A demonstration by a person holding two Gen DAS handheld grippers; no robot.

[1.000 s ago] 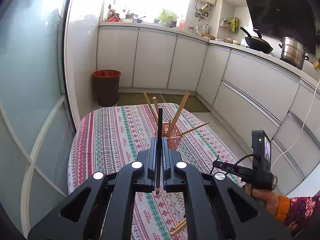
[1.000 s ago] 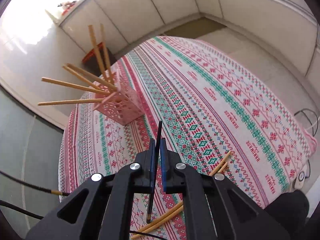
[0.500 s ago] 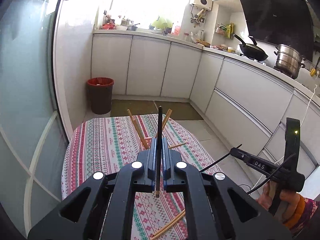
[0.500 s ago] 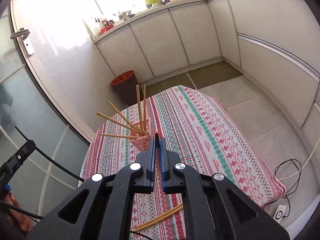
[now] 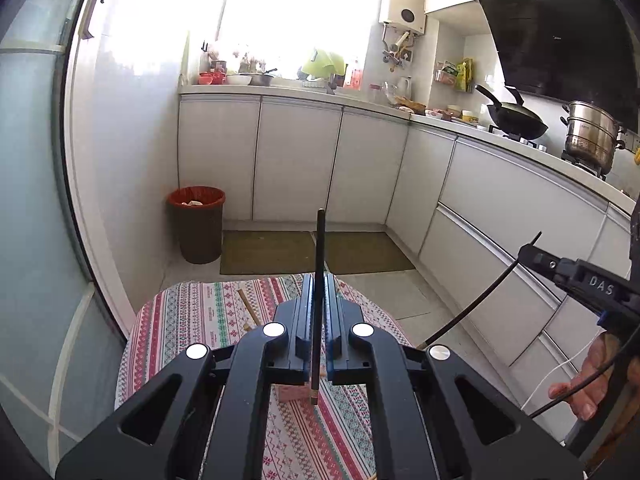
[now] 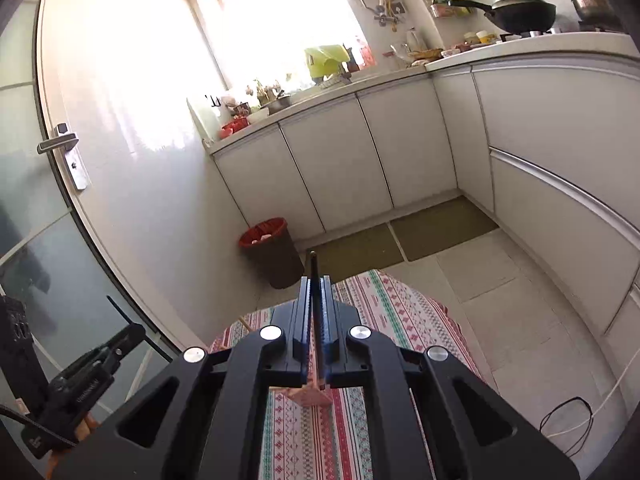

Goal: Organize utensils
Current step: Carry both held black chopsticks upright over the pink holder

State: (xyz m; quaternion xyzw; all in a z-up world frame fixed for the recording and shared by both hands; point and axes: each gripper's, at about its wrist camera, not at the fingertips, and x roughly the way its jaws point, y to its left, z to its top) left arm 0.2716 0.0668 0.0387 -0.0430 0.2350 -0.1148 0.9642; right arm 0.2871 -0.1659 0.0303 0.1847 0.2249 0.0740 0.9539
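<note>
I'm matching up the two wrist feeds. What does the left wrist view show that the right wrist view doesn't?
Only the left wrist view: a steel steamer pot whole on the stove and a bare hand at the right edge.
Only the right wrist view: a door handle and a looped black cable on the floor.
Both: a dark chopstick clamped in shut jaws, the red-rimmed bin, the patterned tablecloth.

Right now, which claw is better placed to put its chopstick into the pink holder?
Neither clearly: left claw and right claw each clamp a dark chopstick above the pink holder.
</note>
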